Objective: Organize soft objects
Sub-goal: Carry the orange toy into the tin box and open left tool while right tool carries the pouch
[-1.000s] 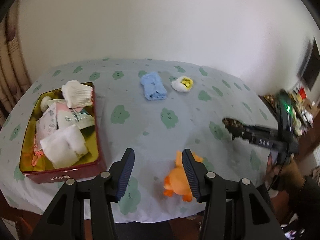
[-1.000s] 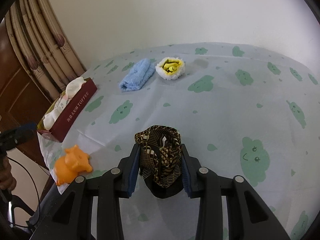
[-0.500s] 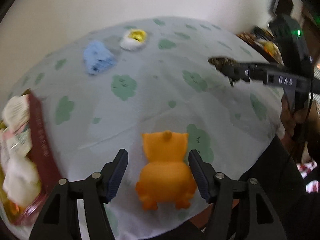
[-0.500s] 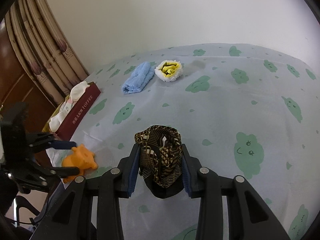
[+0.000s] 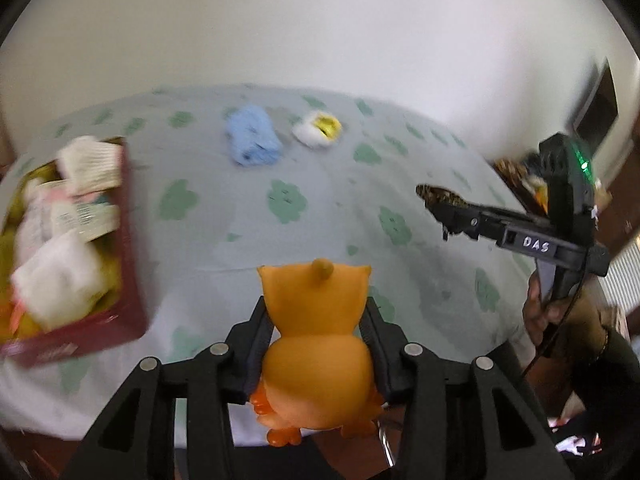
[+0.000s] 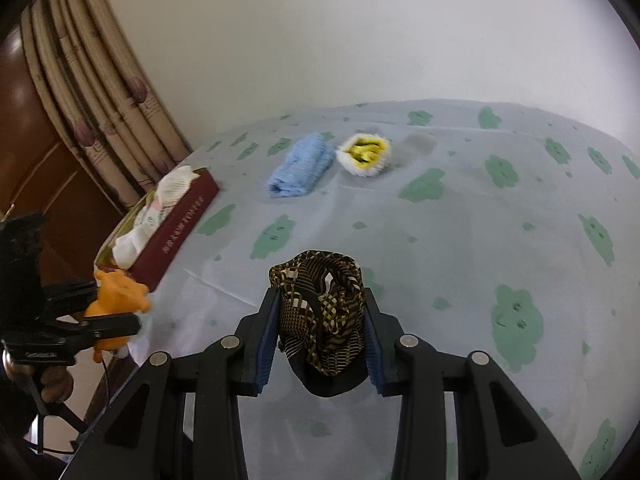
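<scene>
Table (image 6: pixel 460 220): covered by a cloud-print cloth; wide bare cloth runs from centre to right edge. Red box (image 5: pixel 130 264) sits at the left edge and holds white socks (image 5: pixel 60 280) and folded packets. Blue towel (image 6: pixel 302 166) and yellow-white roll (image 6: pixel 365 152) lie side by side near the far edge, well apart from the box. Left gripper (image 5: pixel 318 316): jaws closing, pads against the orange toy (image 5: pixel 318 344), just beside the box at the near edge. Right gripper (image 6: pixel 322 312): narrow, clamped on a patterned cloth (image 6: pixel 322 308) above the bare cloth.
</scene>
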The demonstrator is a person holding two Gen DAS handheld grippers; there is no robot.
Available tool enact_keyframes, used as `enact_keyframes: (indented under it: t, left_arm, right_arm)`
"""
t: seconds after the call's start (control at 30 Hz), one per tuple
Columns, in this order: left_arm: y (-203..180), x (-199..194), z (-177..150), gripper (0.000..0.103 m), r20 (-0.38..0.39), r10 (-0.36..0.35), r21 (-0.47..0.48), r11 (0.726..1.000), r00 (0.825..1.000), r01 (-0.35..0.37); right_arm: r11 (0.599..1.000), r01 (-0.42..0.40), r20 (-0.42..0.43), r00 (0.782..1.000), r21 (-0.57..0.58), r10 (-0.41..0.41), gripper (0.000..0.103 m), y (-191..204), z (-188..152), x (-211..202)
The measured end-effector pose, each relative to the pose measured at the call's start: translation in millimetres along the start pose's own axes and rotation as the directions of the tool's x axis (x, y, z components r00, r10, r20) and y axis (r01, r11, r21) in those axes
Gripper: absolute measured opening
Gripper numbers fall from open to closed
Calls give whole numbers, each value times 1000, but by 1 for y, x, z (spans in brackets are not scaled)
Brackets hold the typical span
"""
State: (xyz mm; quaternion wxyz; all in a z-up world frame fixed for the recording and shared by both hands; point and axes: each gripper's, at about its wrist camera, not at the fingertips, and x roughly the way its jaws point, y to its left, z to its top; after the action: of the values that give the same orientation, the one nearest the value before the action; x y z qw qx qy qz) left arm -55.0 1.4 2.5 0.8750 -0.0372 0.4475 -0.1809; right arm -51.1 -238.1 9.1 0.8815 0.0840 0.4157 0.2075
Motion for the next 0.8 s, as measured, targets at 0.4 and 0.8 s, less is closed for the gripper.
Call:
enact_keyframes:
  t: [0.4,0.8]
  left_arm:
    - [101,-83,-30,46,76,194,-285,944,978,-165]
    - [204,-75,48,47,81,387,-259,898,919,-356]
  right_arm:
    - [992,-82,-36,996,-97,79,36,78,6,20]
    - [987,-118,-88,990,-105,109,37,106,7,42]
